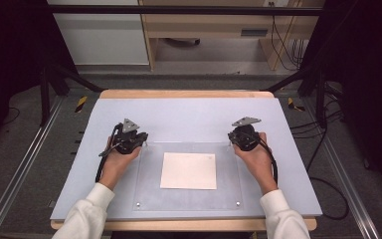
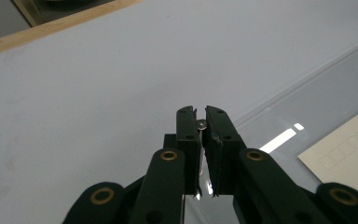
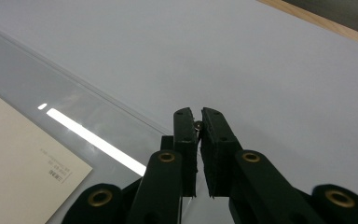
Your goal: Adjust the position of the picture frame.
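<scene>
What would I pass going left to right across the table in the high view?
Left gripper, shut on a small peg → cream sheet under the clear plate → right gripper, shut on another small peg.

one clear plate (image 1: 149, 199); one cream sheet (image 1: 189, 171); four corner studs (image 1: 138, 203); two grippers (image 1: 146, 140)
</scene>
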Available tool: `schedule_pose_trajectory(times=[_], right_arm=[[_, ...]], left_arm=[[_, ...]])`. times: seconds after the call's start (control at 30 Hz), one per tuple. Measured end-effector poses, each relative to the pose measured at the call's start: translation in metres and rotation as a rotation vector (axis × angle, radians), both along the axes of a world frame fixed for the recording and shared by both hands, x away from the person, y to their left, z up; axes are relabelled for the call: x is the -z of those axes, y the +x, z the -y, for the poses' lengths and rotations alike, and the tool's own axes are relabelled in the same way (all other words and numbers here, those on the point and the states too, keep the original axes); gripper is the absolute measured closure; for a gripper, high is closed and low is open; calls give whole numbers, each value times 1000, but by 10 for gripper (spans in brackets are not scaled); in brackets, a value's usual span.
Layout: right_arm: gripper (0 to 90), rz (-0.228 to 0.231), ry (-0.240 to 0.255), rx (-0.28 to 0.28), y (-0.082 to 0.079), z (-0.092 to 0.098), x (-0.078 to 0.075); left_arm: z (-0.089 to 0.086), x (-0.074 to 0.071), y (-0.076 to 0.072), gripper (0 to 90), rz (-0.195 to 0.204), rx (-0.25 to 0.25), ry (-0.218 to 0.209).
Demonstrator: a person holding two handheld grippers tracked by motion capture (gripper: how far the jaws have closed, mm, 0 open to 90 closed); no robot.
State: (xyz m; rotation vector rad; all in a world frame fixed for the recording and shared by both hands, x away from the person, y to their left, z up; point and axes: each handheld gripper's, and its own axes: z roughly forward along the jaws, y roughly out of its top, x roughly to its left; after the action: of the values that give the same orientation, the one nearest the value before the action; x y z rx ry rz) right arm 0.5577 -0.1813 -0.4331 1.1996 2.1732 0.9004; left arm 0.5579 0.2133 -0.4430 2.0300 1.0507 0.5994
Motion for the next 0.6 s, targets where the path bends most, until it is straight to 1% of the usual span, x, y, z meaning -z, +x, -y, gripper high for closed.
schedule_pose_trajectory(times=[0.1,0.17,0.23,0.3,0.33,0.37,0.4,0.47,0.6], right_arm=[[853,-7,-1,-1,0,0,-1],[853,-10,-2,2,1,0,-1],[853,-16,-6,4,1,-1,-2],[852,-23,-21,4,3,-3,-3],[853,-28,-27,6,3,-3,-3],[854,-36,-25,8,4,-4,-4],[854,-40,-33,5,5,-4,-5],[855,-54,-31,7,6,-4,-6],[855,-84,-39,20,9,-7,-8]], left_arm=[[0,-2,1,842,-13,-1,3],[1,-3,2,845,-25,-12,-1],[3,-4,3,845,-33,-20,10],[4,-5,4,847,-49,-28,6],[3,-5,4,848,-55,-27,9],[4,-6,5,849,-59,-30,3],[4,-6,5,850,-63,-29,5],[4,-7,6,850,-72,-25,14],[4,-9,10,851,-93,-16,17]])
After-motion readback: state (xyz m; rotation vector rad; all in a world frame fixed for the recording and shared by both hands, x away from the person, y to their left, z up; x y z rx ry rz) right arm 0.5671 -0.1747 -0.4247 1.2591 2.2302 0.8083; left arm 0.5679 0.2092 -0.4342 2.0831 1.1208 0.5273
